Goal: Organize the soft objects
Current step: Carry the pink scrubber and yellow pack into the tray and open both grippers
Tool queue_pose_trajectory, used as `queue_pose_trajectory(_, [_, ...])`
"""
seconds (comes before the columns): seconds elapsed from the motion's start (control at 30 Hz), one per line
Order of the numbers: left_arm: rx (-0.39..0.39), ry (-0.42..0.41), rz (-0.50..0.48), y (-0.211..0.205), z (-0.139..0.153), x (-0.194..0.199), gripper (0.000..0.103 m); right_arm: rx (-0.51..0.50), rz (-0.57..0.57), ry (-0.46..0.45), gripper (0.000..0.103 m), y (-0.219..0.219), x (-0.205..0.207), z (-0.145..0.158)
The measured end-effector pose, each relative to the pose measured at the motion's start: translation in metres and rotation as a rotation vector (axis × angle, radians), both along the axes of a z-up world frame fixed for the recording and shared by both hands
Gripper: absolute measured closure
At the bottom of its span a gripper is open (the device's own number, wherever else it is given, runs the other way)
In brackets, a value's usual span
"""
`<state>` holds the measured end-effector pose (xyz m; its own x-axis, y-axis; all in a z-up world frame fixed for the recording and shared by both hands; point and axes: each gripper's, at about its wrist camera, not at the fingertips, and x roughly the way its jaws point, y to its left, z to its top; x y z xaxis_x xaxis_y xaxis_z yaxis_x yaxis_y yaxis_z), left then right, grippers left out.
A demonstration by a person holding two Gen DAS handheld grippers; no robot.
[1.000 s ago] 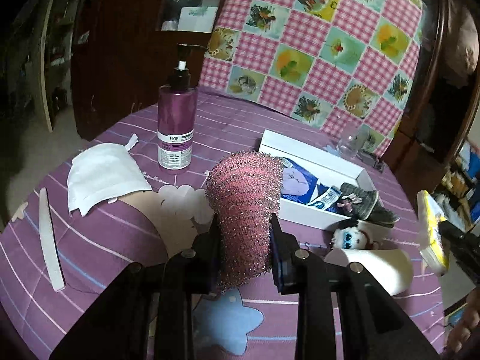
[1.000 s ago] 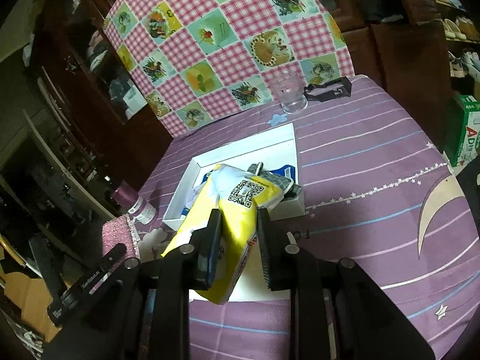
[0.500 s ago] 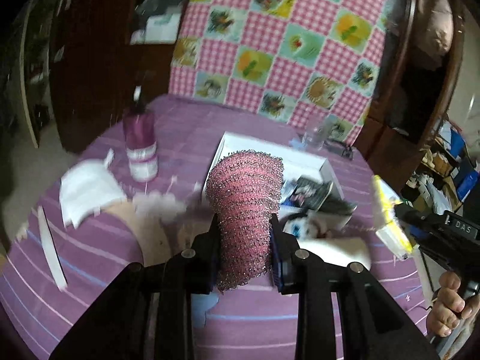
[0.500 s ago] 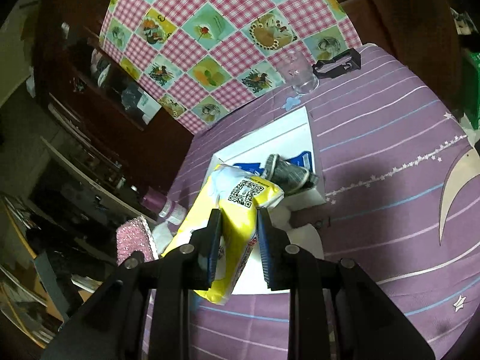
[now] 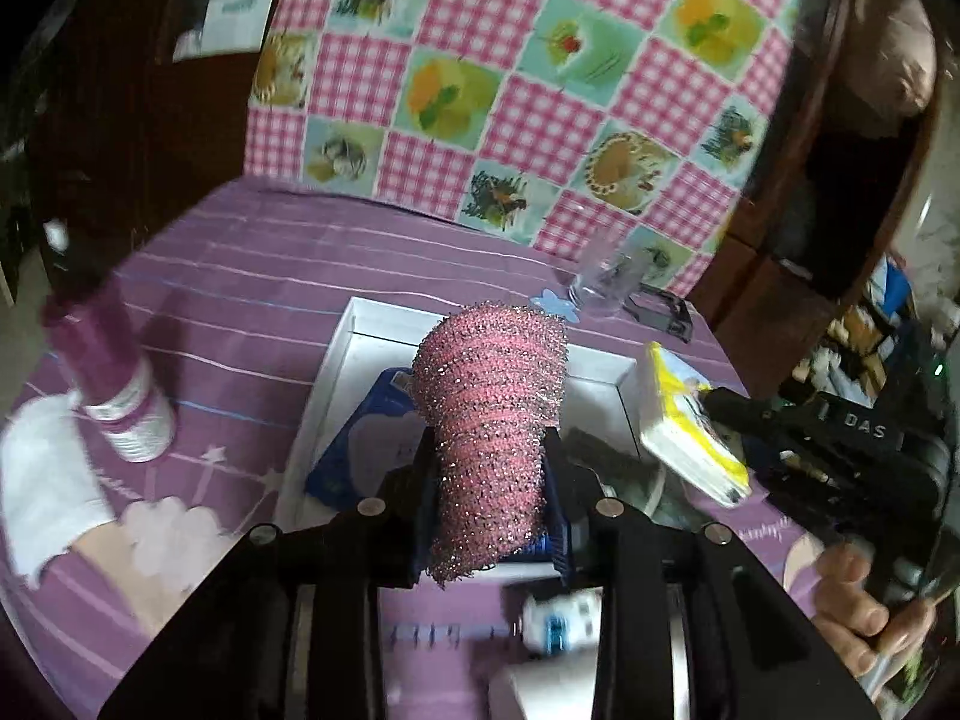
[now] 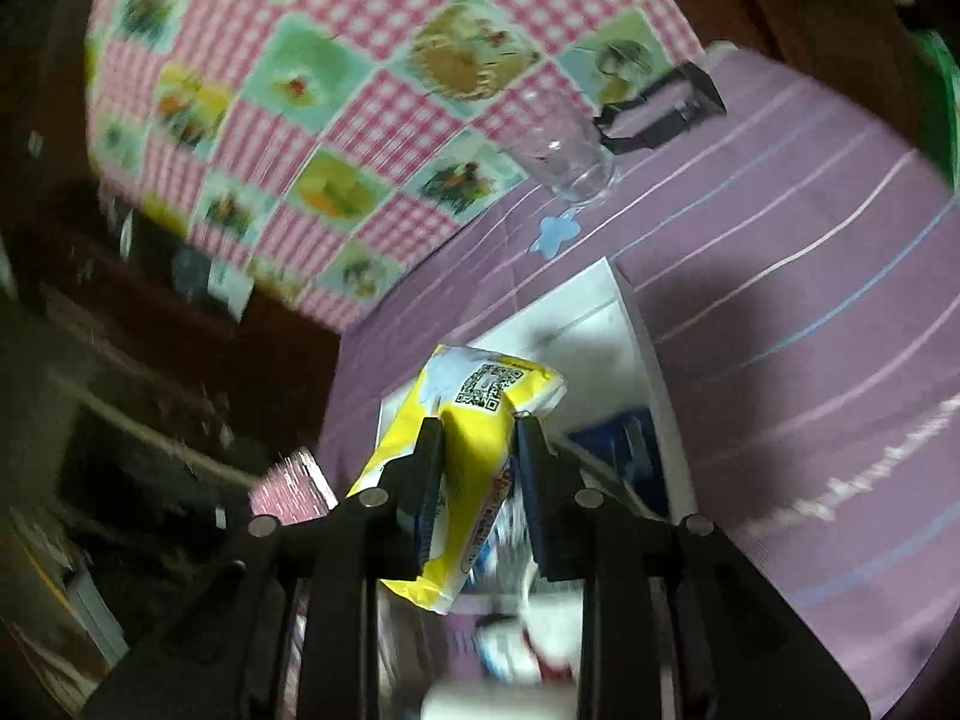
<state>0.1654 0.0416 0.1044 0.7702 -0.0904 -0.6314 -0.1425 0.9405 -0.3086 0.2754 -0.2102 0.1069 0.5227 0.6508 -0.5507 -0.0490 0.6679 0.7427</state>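
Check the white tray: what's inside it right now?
White tray holds a blue packet at its left side; dark fabric lies toward its right, too blurred to identify. The pink scrubber in the left gripper covers its middle, so anything there is hidden.

One pink glittery scrubber [image 5: 489,420]. One yellow tissue pack [image 6: 480,420]. One white box [image 5: 345,360], open, with one blue packet [image 5: 366,456] inside. One purple pump bottle [image 5: 108,360], blurred. One clear glass [image 6: 561,144]. One small black object [image 6: 666,105] beside the glass. One white cloth [image 5: 42,480] at the left edge. Two grippers: left gripper [image 5: 489,480], right gripper [image 6: 477,468]. One bare hand [image 5: 864,606] in view.
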Motion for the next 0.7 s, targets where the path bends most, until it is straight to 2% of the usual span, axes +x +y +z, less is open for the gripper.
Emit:
queue_pose_trajectory(0.03, [-0.029, -0.005, 0.025, 0.005, -0.009, 0.009, 0.059, 0.008, -0.010, 0.015, 0.071, 0.002, 0.006, -0.006])
queue_pose_trajectory(0.07, [-0.042, -0.005, 0.046, 0.007, -0.017, 0.013, 0.042, 0.008, 0.001, 0.034, 0.062, 0.007, 0.012, -0.015])
queue_pose_trajectory(0.1, [-0.048, 0.000, 0.065, 0.010, -0.024, 0.016, 0.030, 0.002, 0.018, 0.037, 0.056, 0.009, 0.014, -0.018])
queue_pose_trajectory(0.13, [-0.055, 0.004, 0.081, 0.014, -0.032, 0.019, 0.030, -0.016, 0.034, 0.033, 0.046, 0.011, 0.014, -0.020])
queue_pose_trajectory(0.17, [-0.057, 0.018, 0.093, 0.017, -0.039, 0.021, 0.030, -0.070, 0.053, 0.015, 0.042, 0.015, 0.013, -0.018])
queue_pose_trajectory(0.23, [-0.049, 0.039, 0.095, 0.021, -0.044, 0.020, 0.030, -0.162, 0.070, -0.018, 0.042, 0.016, 0.011, -0.006])
queue_pose_trajectory(0.37, [0.015, 0.037, 0.112, 0.024, -0.030, 0.010, 0.030, -0.243, 0.071, -0.058, 0.041, 0.008, -0.003, 0.026])
queue_pose_trajectory(0.43, [0.034, 0.039, 0.123, 0.026, -0.020, 0.001, 0.029, -0.287, 0.109, -0.026, 0.041, 0.009, -0.009, 0.037])
queue_pose_trajectory(0.5, [0.036, 0.064, 0.135, 0.029, -0.016, -0.007, 0.027, -0.334, 0.166, 0.053, 0.041, 0.012, -0.013, 0.037])
queue_pose_trajectory(0.57, [0.023, 0.109, 0.147, 0.034, -0.017, -0.015, 0.026, -0.346, 0.255, 0.118, 0.041, 0.022, -0.018, 0.032])
queue_pose_trajectory(0.6, [0.017, 0.124, 0.149, 0.036, -0.018, -0.020, 0.026, -0.352, 0.340, 0.152, 0.041, 0.033, -0.023, 0.027])
queue_pose_trajectory(0.7, [-0.013, 0.200, 0.167, 0.044, -0.028, -0.039, 0.026, -0.409, 0.496, 0.169, 0.041, 0.057, -0.037, 0.015])
